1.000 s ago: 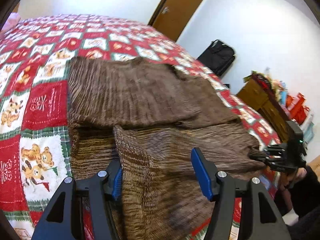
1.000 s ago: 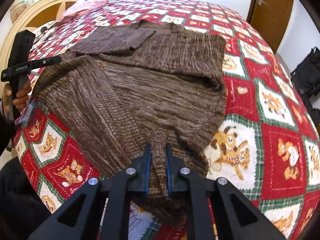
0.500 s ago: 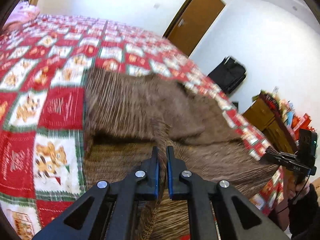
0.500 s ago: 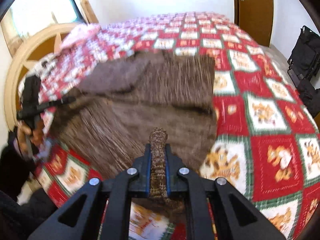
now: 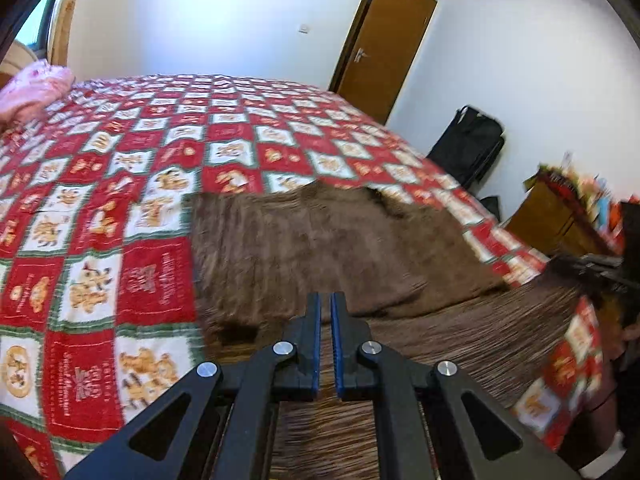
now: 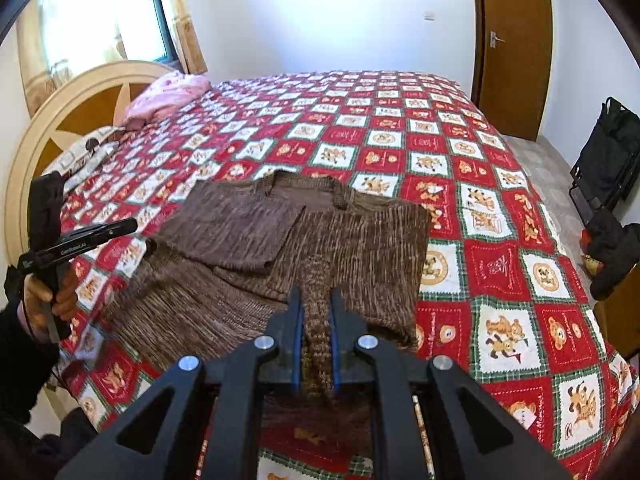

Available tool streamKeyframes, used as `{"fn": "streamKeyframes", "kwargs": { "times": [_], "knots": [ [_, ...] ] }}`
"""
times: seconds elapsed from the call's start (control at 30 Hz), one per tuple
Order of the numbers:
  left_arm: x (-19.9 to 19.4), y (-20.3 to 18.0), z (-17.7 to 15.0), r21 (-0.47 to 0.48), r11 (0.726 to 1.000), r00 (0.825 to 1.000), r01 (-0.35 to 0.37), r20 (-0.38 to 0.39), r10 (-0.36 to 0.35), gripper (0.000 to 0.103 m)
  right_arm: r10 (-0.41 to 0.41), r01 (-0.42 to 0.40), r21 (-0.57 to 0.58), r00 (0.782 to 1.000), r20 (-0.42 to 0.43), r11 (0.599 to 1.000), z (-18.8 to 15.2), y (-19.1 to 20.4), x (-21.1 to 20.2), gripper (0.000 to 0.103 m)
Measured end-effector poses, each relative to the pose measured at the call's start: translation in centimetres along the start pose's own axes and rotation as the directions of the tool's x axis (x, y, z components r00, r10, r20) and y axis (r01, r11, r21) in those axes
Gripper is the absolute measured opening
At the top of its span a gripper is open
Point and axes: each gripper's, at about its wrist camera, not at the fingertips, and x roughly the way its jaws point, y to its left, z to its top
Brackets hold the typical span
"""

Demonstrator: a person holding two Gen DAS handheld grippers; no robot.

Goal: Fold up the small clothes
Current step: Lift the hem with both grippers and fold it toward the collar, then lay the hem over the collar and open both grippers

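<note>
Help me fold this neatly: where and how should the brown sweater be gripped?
Grip the brown sweater along its near hem, one corner per gripper, coming from the bed's near edge. The hem hangs nearest and its thick knit bunches easily; the right gripper is shut on it there, the left gripper likewise.

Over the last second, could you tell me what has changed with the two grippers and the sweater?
The left gripper, open a second ago, has shut on the near hem of the brown sweater. Both it and the right gripper have risen, lifting that hem off the quilt. The right gripper stayed clamped on the knit throughout; the sweater's far half, with its folded sleeve, still lies flat.
</note>
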Motion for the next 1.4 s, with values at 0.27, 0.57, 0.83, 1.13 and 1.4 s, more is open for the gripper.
{"fn": "streamKeyframes", "kwargs": {
  "times": [0.27, 0.57, 0.83, 1.13, 1.4],
  "knots": [
    [4.3, 2.5, -2.4, -0.059, 0.998, 0.981, -0.030, -0.195, 0.018, 0.006, -0.008, 0.010, 0.043, 0.998, -0.055, 0.999, -2.5, -1.2, 1.2, 0.013],
    [4.3, 2.2, -3.4, -0.065, 0.995, 0.984, 0.072, -0.158, -0.082, 0.053, 0.013, -0.006, 0.090, 0.997, -0.072, 0.996, -3.2, -2.0, 1.6, 0.013],
    [2.2, 0.8, -2.2, 0.005, 0.999, 0.996, -0.048, -0.069, 0.048, 0.063, 0.020, -0.011, 0.114, 0.996, -0.082, 0.993, -3.8, -2.4, 1.9, 0.013],
    [5.4, 1.7, -2.4, -0.009, 1.000, 0.987, -0.020, -0.162, 0.018, 0.063, 0.027, -0.017, 0.129, 0.997, -0.072, 0.991, -4.2, -2.6, 1.6, 0.013],
    [5.5, 2.7, -2.8, -0.096, 0.995, 0.990, 0.022, -0.137, -0.035, 0.009, 0.009, 0.003, 0.143, 0.997, -0.081, 0.990, -4.7, -2.6, 1.9, 0.013]
  ]
}}
